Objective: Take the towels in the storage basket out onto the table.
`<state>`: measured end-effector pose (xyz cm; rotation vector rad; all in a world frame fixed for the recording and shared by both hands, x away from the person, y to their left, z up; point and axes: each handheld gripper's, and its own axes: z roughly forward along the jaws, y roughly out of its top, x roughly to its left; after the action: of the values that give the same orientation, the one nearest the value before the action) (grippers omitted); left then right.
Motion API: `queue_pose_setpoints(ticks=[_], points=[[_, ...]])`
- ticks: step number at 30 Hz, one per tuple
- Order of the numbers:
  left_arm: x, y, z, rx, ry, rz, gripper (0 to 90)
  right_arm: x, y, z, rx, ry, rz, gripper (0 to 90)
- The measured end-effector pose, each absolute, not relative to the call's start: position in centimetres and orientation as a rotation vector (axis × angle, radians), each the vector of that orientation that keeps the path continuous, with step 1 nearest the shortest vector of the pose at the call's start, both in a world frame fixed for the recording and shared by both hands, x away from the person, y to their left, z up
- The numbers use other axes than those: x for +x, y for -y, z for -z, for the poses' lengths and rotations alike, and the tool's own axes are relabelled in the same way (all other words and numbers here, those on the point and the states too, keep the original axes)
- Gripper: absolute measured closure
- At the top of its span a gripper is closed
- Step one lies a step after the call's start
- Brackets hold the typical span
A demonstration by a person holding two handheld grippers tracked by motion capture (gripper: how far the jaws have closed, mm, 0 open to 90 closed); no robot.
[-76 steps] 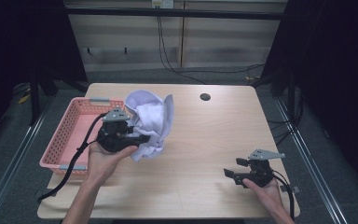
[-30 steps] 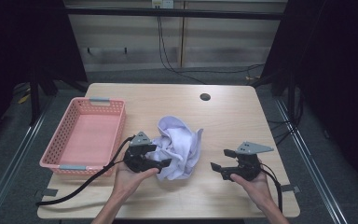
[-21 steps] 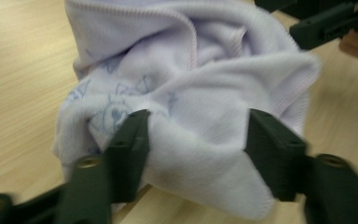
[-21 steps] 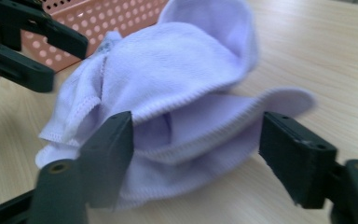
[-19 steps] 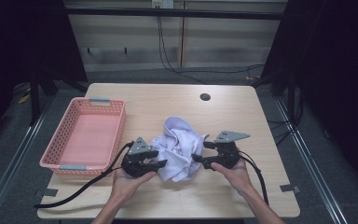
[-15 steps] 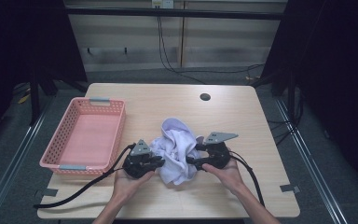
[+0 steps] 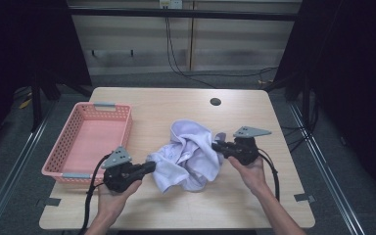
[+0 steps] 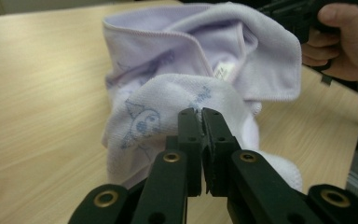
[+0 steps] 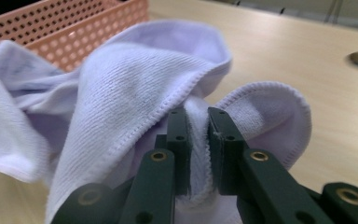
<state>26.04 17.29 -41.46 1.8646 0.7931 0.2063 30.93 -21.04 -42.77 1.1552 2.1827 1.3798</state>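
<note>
Compared with half a second ago, the two grippers are farther apart: the left gripper (image 7: pixel 149 167) has slid toward the lower left of the high view and the right gripper (image 7: pixel 217 145) has drawn toward the right, so the lilac towel (image 7: pixel 188 155) is pulled wider between them rather than bunched in a tight heap. It lies rumpled near the middle of the table (image 7: pixel 176 107), part of it lifted between the two tools. In the left gripper view the jaws of the left gripper (image 8: pixel 200 114) are nearly together, clamped on a thin edge of the towel (image 8: pixel 168 102), which bears a faint blue printed figure and a small label. In the right gripper view the jaws of the right gripper (image 9: pixel 196 119) are a little apart, pinching a thick folded hem of the towel (image 9: pixel 121 88) that fills the gap. A hand (image 7: pixel 111 196) holds the left tool from the bottom of the high view, and the other hand (image 7: pixel 249 169) holds the right one. A pink basket (image 7: pixel 63 164) sits at the left edge of the pale wooden table, just beside the left gripper. A round dark hole (image 7: pixel 215 102) is in the tabletop toward the upper middle. Beyond the table the room is dark, with a pale wall and hanging cables (image 7: pixel 176 54) at the top.
</note>
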Motion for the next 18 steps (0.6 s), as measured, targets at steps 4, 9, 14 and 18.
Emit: queue_pose_setpoints(ticks=[4,9,14,18], points=[[26.0,-17.8,40.8,1.84,-0.797,-0.244,87.5,31.5,23.9,40.7,1.189,-2.069,-1.377,79.4],[27.8,-17.0,44.4,1.973,-0.88,-0.197,87.0,33.7,28.4,40.4,1.312,-1.942,-1.231,63.8],[27.7,-17.1,44.8,1.978,-0.861,-0.172,80.2,33.1,29.4,40.8,1.313,-1.925,-1.191,47.9],[27.5,-17.3,42.9,1.886,-0.826,-0.158,64.1,30.9,27.5,41.3,1.237,-2.033,-1.257,44.6]])
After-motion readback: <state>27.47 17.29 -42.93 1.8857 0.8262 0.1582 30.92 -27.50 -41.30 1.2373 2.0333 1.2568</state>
